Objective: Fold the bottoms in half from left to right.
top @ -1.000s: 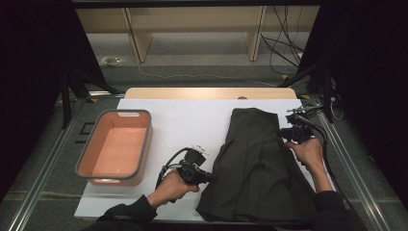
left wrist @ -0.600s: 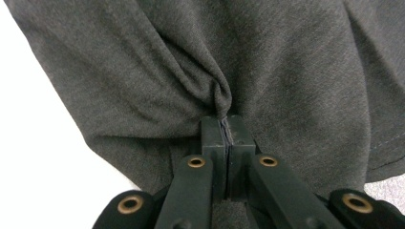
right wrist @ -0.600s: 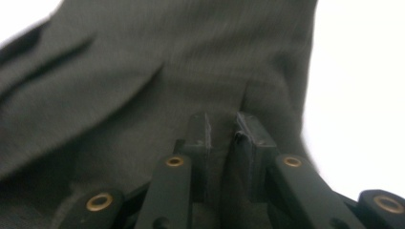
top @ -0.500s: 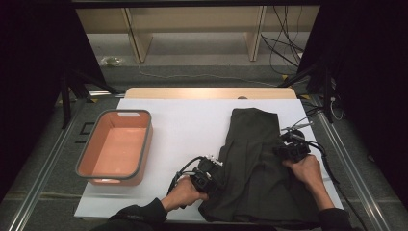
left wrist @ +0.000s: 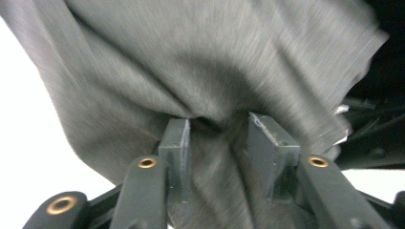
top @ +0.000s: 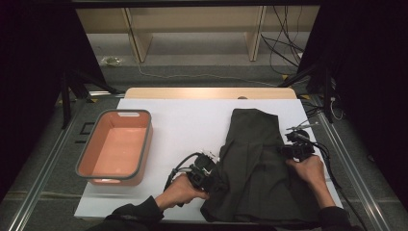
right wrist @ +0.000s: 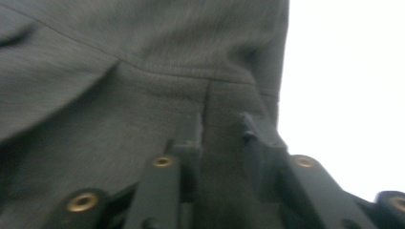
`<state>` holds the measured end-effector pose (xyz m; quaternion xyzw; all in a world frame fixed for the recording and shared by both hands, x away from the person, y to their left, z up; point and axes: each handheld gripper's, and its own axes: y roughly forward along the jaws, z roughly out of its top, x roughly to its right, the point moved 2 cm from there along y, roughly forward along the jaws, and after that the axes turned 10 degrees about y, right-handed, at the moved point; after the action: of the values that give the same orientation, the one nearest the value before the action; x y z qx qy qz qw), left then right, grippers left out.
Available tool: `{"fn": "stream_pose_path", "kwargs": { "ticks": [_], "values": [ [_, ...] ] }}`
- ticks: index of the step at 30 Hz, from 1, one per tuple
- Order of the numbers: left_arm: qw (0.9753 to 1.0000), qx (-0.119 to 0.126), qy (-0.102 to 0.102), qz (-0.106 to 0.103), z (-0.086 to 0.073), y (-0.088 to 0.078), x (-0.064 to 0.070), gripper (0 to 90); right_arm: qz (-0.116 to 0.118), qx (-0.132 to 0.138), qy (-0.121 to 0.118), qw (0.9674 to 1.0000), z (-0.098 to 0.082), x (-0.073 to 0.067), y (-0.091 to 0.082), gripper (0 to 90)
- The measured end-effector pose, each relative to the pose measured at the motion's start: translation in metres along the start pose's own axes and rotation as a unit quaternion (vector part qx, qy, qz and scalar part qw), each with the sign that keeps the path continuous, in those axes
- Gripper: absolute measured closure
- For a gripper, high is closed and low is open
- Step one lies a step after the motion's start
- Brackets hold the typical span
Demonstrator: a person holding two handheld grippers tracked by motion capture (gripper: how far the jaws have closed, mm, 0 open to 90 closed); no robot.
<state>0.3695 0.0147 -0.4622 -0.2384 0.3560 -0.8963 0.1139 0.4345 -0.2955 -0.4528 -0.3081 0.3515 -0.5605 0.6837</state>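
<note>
High view, dark garment (top: 262, 163) between both tools

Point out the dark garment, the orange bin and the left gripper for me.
dark garment (top: 262, 163), high view, on the middle of the cloth.
orange bin (top: 140, 154), high view, on its right wall.
left gripper (left wrist: 217, 140), left gripper view, midway between its fingertips, where cloth bunches.

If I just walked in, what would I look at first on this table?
Probably the big dark cloth, which lies crumpled on the right half of the white table. A tool works at each side of it, the left tool at its left edge and the right tool at its right edge. After that, the orange tub on the left, which has nothing in it.
</note>
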Motion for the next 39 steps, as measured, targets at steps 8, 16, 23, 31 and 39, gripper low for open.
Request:
{"fn": "stream_pose_path", "kwargs": {
  "ticks": [8,16,23,31,39],
  "values": [
    [0.9975,0.044,-0.027,0.047,0.012,-0.029,-0.021,46.0,0.024,0.023,0.022,0.9992,-0.007,0.017,-0.024,46.3],
    [0.9933,0.008,-0.078,0.084,0.009,-0.007,-0.051,29.4,0.028,0.002,0.03,0.9992,-0.023,0.027,-0.026,38.0],
    [0.9918,-0.024,-0.095,0.082,0.006,0.014,-0.057,23.1,0.024,-0.023,0.029,0.999,-0.03,0.032,-0.016,35.5],
    [0.9916,-0.037,-0.099,0.074,0.009,0.027,-0.052,23.2,0.025,-0.052,0.032,0.9979,-0.035,0.035,-0.004,31.7],
    [0.9912,-0.027,-0.116,0.059,0.011,0.032,-0.049,29.7,0.021,-0.073,0.038,0.9964,-0.038,0.036,0.004,29.0]
  ]
}}
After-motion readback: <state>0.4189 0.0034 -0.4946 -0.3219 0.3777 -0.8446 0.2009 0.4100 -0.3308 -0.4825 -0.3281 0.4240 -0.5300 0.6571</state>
